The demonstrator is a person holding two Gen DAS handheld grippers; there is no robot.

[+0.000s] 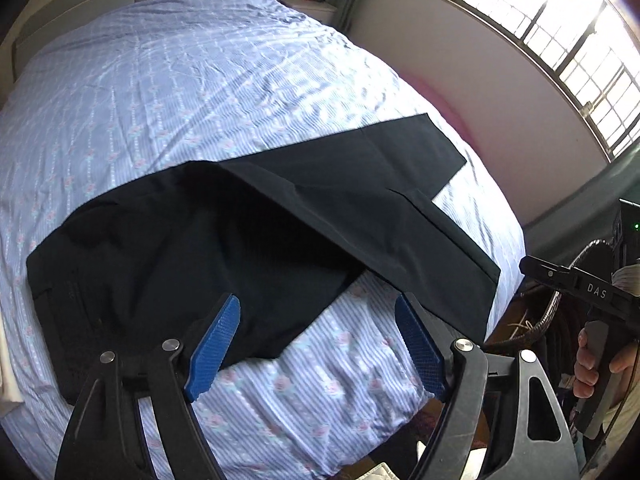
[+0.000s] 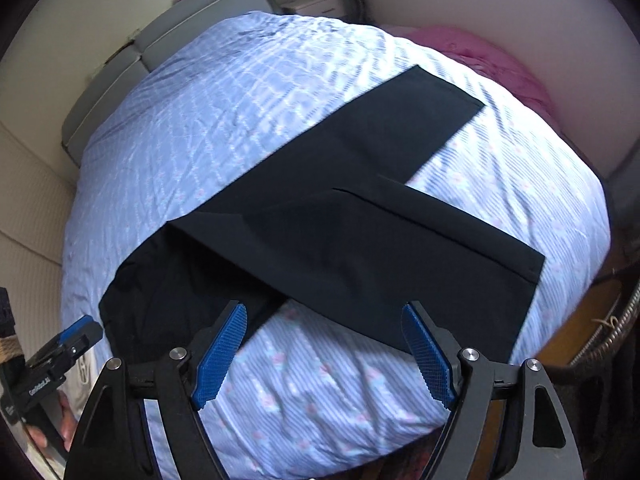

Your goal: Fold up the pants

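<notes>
Black pants lie on a bed with a blue striped sheet. The waist is at the left, and the two legs spread apart to the right, one reaching the far right, one near the bed's front edge. The pants also show in the right wrist view. My left gripper is open and empty, above the sheet in the gap between the legs. My right gripper is open and empty, above the sheet just in front of the near leg. The left gripper also shows at the left edge of the right wrist view.
A grey headboard stands at the far end of the bed. A pink blanket lies at the bed's far right side. A window is on the right wall. A white nightstand stands in the far corner.
</notes>
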